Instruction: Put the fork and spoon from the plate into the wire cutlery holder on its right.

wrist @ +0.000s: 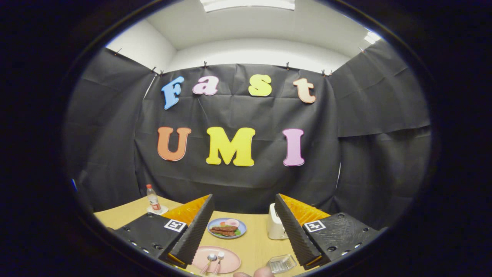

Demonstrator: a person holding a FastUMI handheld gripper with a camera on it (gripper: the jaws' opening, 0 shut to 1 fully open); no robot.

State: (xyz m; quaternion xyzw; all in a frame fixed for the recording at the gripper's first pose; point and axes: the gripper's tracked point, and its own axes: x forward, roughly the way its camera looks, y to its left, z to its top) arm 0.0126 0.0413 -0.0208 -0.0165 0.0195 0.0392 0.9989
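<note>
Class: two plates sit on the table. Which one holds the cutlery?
The pink plate, lying between the open gripper fingers, holds the spoon and fork. The blue plate beyond carries food instead.

Gripper (243,231): black ribbed fingers spread apart, orange backs, small black-and-white square tags. Desk (257,238): pale yellow wood tone. Pink plate (230,263) with silver spoon (210,258) and fork (220,257). Blue-rimmed plate (241,231), brown and green food. Toaster (275,225) white. Bottle (153,200): red cap, red label. Clear holder (281,263).
</note>
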